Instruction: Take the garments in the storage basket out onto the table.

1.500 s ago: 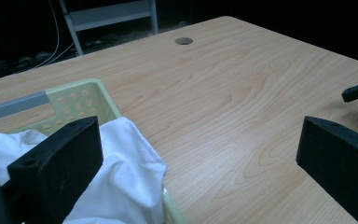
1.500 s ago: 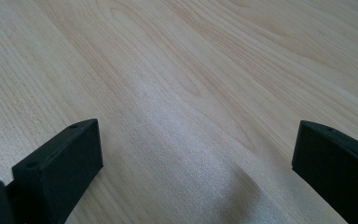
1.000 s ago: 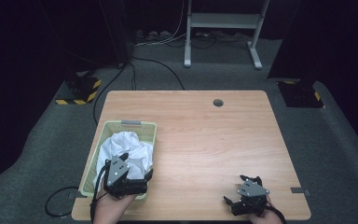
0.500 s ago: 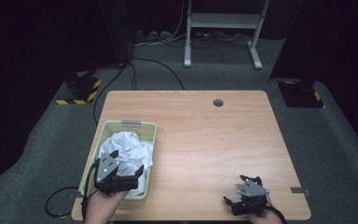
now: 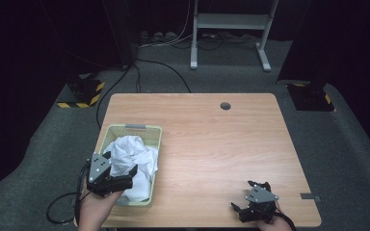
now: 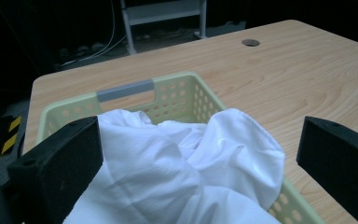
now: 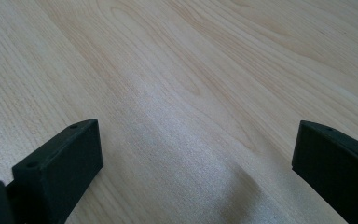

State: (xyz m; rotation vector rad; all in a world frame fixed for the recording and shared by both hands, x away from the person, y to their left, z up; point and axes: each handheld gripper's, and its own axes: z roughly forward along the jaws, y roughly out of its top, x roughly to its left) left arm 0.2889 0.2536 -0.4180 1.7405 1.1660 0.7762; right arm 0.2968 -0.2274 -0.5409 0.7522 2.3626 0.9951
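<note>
High view first: a wooden table (image 5: 212, 144) carries a pale green basket (image 5: 136, 128) toward its seven o'clock corner, and a crumpled white cloth (image 5: 132, 156) is heaped inside it, spilling up over the near rim; the left gripper (image 5: 118, 179) hangs over the basket's six o'clock end, just above the cloth, while the right gripper (image 5: 250, 208) rests low near the table's five o'clock edge, well apart from both.

Left gripper view puts the cloth (image 6: 182, 163) squarely between the two black jaws, which stand wide apart with nothing in them; the basket (image 6: 186, 95) shows its perforated far wall and a grey handle (image 6: 126, 89) at twelve o'clock beyond the heap; whether the jaws already brush the fabric I cannot tell, though they seem just clear of it.

Right gripper view looks along its own jaws at bare table (image 7: 182, 93); these too are spread wide and empty.

My reading is that the step in hand is the reach for the cloth, with the grasp not yet made; the next move calls for lowering the left gripper so a raised fold sits between the jaws, then closing firmly on enough layers that the fabric does not slip; lifting straight up should clear the rim, and the basket may want to ride along, so the idle right gripper could steady it.
</note>
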